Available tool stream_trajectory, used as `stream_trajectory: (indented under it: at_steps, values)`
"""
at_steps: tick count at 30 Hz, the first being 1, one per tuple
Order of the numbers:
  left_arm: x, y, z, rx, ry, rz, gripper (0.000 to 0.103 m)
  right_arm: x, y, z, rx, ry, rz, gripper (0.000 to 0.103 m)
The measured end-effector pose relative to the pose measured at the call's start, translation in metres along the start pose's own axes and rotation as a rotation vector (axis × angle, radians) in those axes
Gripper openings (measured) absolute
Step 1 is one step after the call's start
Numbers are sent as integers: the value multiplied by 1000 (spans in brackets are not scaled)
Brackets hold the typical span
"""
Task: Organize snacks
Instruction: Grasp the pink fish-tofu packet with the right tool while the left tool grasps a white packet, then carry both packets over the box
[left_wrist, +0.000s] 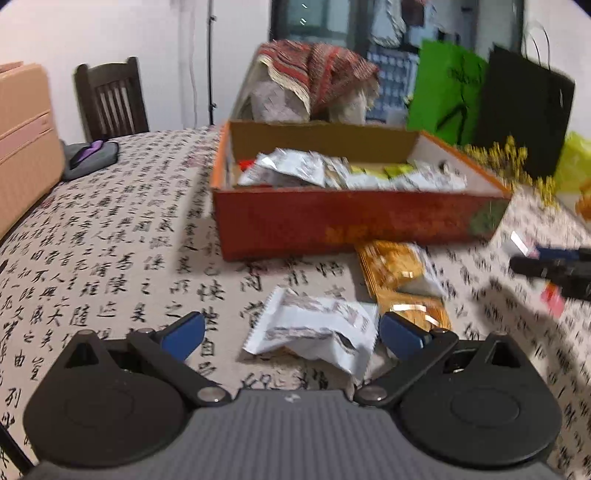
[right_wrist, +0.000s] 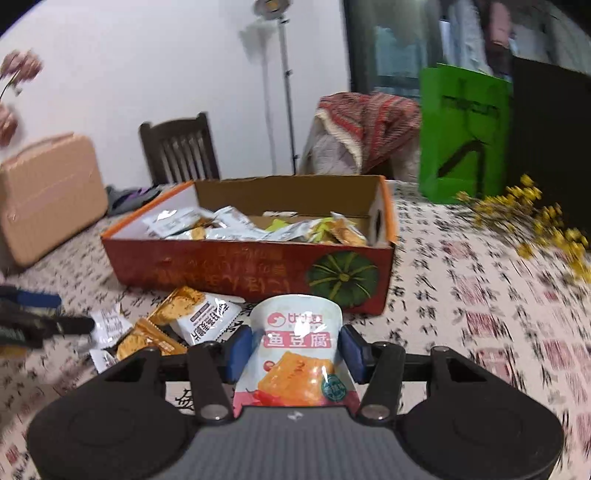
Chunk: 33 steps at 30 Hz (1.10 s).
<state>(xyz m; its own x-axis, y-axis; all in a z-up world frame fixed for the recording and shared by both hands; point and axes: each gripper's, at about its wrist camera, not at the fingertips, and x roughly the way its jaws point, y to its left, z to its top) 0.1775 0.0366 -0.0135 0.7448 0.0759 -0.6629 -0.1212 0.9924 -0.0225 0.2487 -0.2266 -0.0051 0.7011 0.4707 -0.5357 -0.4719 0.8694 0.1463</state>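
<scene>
Gripping a white fish-tofu snack packet (right_wrist: 295, 354) between its blue pads, the right tool (right_wrist: 295, 350) holds the pouch upright, clear of the worktop (right_wrist: 461, 332), with the orange cardboard box (right_wrist: 251, 269) straight ahead and near. The jaws stand partly closed, pressing the packet on both sides, so the pick looks done and the carry to the box is the step in hand. That box already holds a heap of silvery and yellow packets (right_wrist: 258, 227), which suggests a good part of the sorting is behind. The left tool (left_wrist: 291, 338) has its jaws wide open, one pad on either side of a crumpled white packet (left_wrist: 314, 332) that lies on the worktop; the pads do not press on it. Just beyond that packet lie orange-gold cracker packets (left_wrist: 399, 280), between it and the front wall of the box. For the right side, the next move calls for lifting the pouch above the box's front rim, bringing it over the heap, and only then letting go. For the left, it calls for closing squarely on the crumpled packet, whose loose wrapper may slip or fold under the pads.
</scene>
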Motion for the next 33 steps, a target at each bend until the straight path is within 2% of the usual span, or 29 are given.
stream_trajectory:
  at_steps: [6, 10, 14, 16, 18, 19, 21, 26, 33]
  values:
    - [25, -14, 2, 80, 62, 28, 103, -6, -17, -6, 93, -49, -6, 52]
    - [36, -10, 3, 55, 88, 10, 103, -5, -20, -8, 115, -56, -2, 52]
    - [38, -10, 2, 46, 73, 1, 103, -4, -18, -9, 107, -56, -3, 52]
    - [35, -10, 1, 43, 61, 2, 94, -4, -17, -10, 105, -59, -2, 52]
    - [30, -11, 1, 49, 42, -10, 74, -5, -17, -10, 105, -61, -2, 52]
    - [28, -10, 0, 47, 37, -20, 72, -5, -17, -10, 105, -61, -3, 52]
    - [24, -9, -1, 45, 31, -38, 60, -4, -17, -10, 103, -59, -1, 52]
    - [16, -7, -5, 23, 16, -36, 54, -4, -13, -11, 88, -58, 18, 52]
    - [-6, -5, 2, 3, -56, -32, 54, -7, -5, -8, 51, -70, 12, 52]
